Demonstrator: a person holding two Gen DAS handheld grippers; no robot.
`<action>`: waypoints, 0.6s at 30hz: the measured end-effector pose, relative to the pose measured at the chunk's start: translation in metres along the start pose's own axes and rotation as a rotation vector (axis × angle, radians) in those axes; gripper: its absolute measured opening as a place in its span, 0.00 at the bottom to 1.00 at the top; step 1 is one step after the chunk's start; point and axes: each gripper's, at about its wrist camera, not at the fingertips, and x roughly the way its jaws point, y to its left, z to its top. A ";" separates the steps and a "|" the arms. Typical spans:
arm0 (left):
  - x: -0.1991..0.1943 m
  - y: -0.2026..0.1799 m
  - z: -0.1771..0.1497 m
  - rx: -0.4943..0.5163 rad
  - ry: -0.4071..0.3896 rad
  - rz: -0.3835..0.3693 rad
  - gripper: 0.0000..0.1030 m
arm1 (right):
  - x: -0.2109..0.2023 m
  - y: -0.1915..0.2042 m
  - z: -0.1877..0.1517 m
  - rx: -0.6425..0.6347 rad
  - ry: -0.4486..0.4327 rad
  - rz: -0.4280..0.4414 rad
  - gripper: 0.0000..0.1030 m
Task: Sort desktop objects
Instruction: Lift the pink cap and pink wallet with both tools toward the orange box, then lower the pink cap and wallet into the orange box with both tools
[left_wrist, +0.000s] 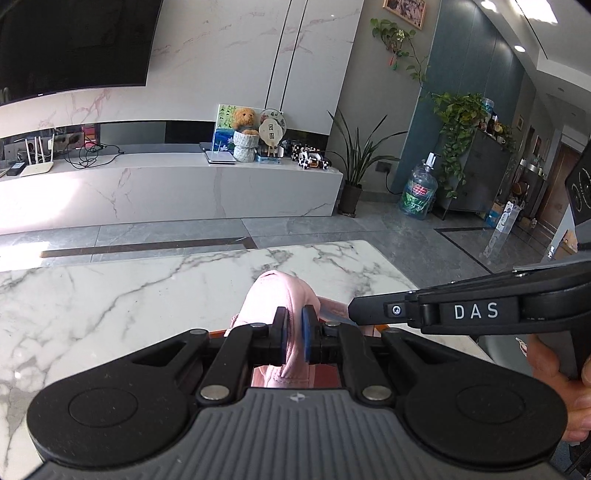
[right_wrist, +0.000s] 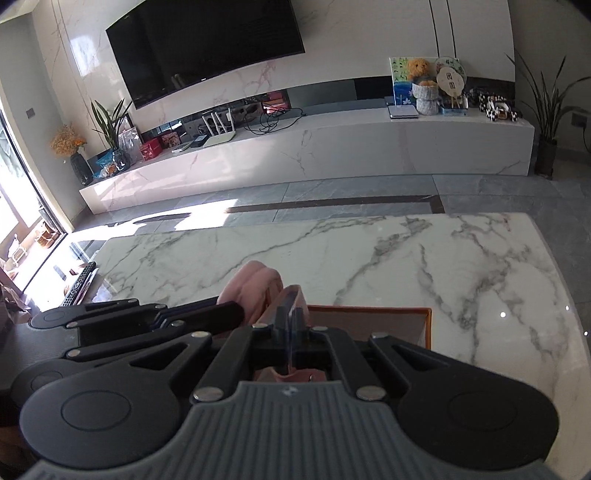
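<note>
Pink cloth (left_wrist: 282, 295) hangs off both grippers above the near edge of the marble table (left_wrist: 110, 288), right over an orange-rimmed box (right_wrist: 424, 321).

Left wrist view: left gripper (left_wrist: 294, 334) pinches a fold of the cloth, pads nearly together with fabric bunched between them and more of it hanging below the jaws. Right gripper (left_wrist: 354, 308) comes in from the right, its tip against the cloth; the closure can't be read from this angle. A hand (left_wrist: 557, 384) grips its handle at the right edge. Only a sliver of orange box rim shows under the fingers.

Right wrist view: right gripper (right_wrist: 291, 317) has its fingers pressed together on a thin edge of the cloth, which sticks up past the tips. Left gripper (right_wrist: 236, 312) is alongside on the left, tip against the same cloth. The box sits just beyond and below, open side up; contents aren't visible. A remote (right_wrist: 79, 284) lies at the far left table end.

Progress, my read: cloth is lifted but not yet in the box, so placing and release remain. The rest of the tabletop in view is bare, so probably little else is left to sort.
</note>
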 end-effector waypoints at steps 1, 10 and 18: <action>0.003 0.002 -0.003 0.002 0.009 0.003 0.08 | 0.005 -0.004 -0.002 0.023 0.008 0.011 0.01; 0.016 -0.003 -0.021 0.080 0.066 0.052 0.09 | 0.044 -0.021 -0.019 0.153 0.051 0.078 0.01; 0.014 0.000 -0.032 0.087 0.179 0.106 0.10 | 0.047 -0.023 -0.033 0.185 0.030 0.129 0.01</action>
